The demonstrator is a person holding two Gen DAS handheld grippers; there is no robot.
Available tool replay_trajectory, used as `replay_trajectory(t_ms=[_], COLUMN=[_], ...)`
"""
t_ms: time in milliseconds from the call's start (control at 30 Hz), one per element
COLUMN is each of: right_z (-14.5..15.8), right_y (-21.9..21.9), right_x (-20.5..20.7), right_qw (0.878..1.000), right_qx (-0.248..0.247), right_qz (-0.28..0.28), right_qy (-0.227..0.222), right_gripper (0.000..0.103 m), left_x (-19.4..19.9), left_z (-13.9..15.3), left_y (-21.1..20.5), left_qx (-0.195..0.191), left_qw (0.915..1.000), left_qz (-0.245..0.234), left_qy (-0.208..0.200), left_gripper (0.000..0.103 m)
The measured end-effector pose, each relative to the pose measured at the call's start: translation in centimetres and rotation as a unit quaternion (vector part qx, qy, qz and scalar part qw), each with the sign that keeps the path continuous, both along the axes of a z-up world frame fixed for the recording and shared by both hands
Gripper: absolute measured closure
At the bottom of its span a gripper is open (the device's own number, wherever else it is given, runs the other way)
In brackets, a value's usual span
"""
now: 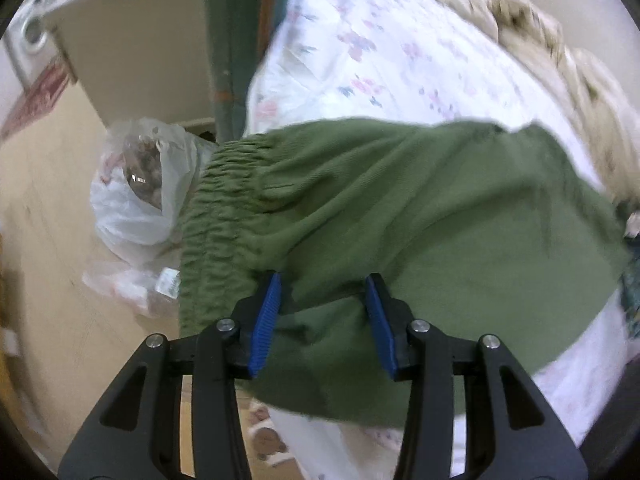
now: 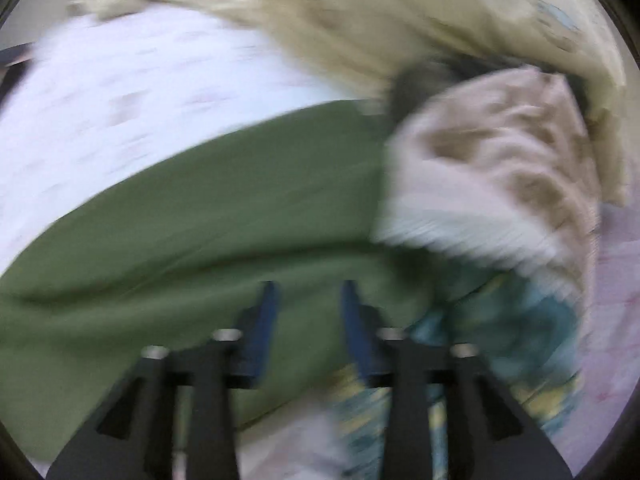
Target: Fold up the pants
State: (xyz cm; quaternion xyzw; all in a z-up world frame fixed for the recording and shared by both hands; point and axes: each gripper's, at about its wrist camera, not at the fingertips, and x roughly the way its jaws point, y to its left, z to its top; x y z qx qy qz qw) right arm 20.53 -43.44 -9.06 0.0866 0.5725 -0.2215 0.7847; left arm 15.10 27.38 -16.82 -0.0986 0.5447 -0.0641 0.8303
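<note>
- On the bed, the green pants lay beneath your left tool, its blue pads apart, gripping nothing.
- Your right tool hung over the pants too, jaws apart and empty.

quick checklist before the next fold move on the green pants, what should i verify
1. Left gripper free of cloth: ok, blue pads apart, nothing pinched.
2. Right gripper free of cloth: ok, jaws apart over the fabric, though the view is blurred.
3. Green knit pants lying flat on the white floral bedsheet: ok, mostly smooth.
4. Gathered elastic waistband fully on the bed: not ok, it sits at the edge.
5. Far end clear of the beige patterned cloth: cannot tell.
</note>
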Motion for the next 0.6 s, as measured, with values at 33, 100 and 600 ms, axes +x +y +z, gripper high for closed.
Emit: replay_trajectory(t_ms=[33, 100, 600], right_z=[0.0, -0.4, -7.3], right_y=[2.6, 5.7, 15.8], right_x=[-0.2, -0.4, -3.0], right_qw=[0.999, 0.996, 0.986], right_qx=[0.022, 0.056, 0.087], right_qz=[0.029, 0.062, 0.13], right_qy=[-0.011, -0.013, 0.053], right_gripper=[0.046, 0.046, 0.041], left_x=[-0.3, -1.6, -3.8], left_z=[0.3, 1.3, -12.7], left_y=[0.5, 2.2, 8.5], left_qx=[-0.012, -0.028, -0.346], left_qw=[0.9999, 0.9988, 0.9088], left_qz=[0.005, 0.031, 0.214], left_qy=[-0.006, -0.026, 0.094], left_gripper=[0.057, 0.035, 0.0])
